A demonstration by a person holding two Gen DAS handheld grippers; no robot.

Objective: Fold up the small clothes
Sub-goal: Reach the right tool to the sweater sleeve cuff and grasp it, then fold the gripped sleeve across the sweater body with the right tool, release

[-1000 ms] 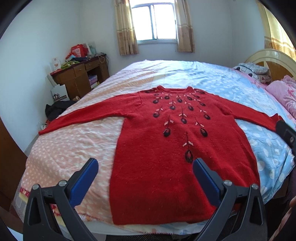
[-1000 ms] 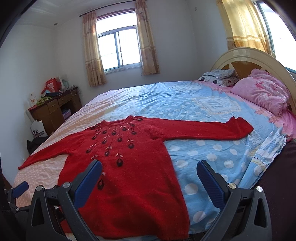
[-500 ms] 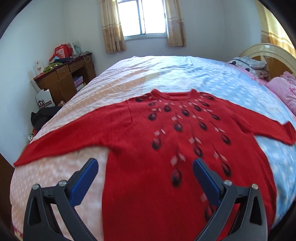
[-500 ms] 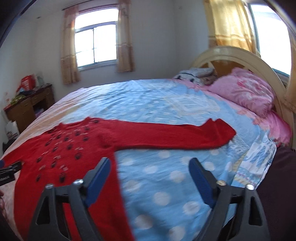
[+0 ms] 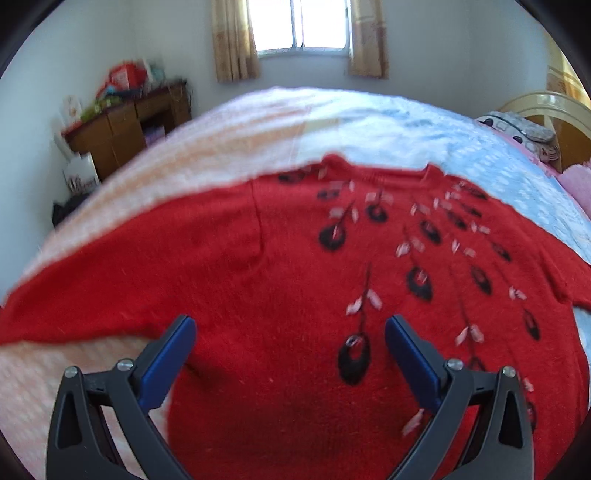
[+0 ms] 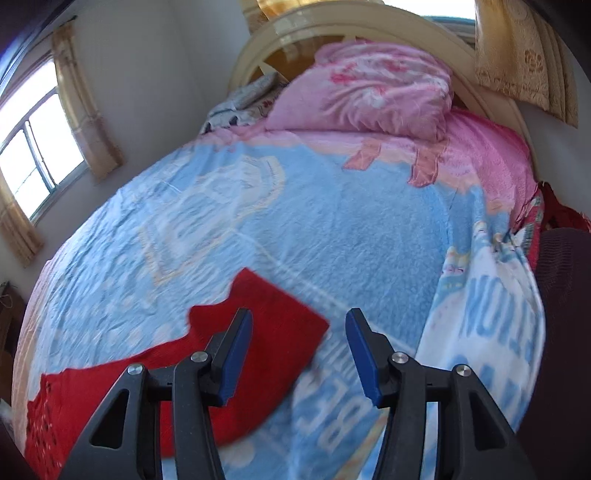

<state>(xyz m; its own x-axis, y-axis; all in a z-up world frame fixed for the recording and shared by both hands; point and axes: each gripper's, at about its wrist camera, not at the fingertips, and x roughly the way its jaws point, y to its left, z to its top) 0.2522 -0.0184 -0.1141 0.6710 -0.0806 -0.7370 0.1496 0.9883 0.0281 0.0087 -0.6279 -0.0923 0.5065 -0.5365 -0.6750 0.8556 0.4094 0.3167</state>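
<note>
A red knitted sweater (image 5: 280, 280) with dark leaf-shaped decorations lies spread flat, front up, on the bed. My left gripper (image 5: 290, 328) hangs open low over the sweater's chest, near the left armpit, with nothing between its blue pads. In the right wrist view the cuff end of one red sleeve (image 6: 273, 314) lies on the blue bedspread (image 6: 332, 221). My right gripper (image 6: 299, 328) hovers over that cuff, its jaws closing, with the cuff's edge below the gap and no pad pressing on it.
A pink pillow (image 6: 369, 92) and a grey patterned pillow (image 6: 243, 99) lie against the cream headboard (image 6: 332, 29). A brown desk (image 5: 129, 129) with clutter stands at the far left by the wall. A window with curtains (image 5: 301, 26) is behind the bed.
Both grippers have moved in low over the bed. The left one came closer to the sweater's chest. The right one swung right to the sleeve cuff, rolled, and its jaws narrowed.
</note>
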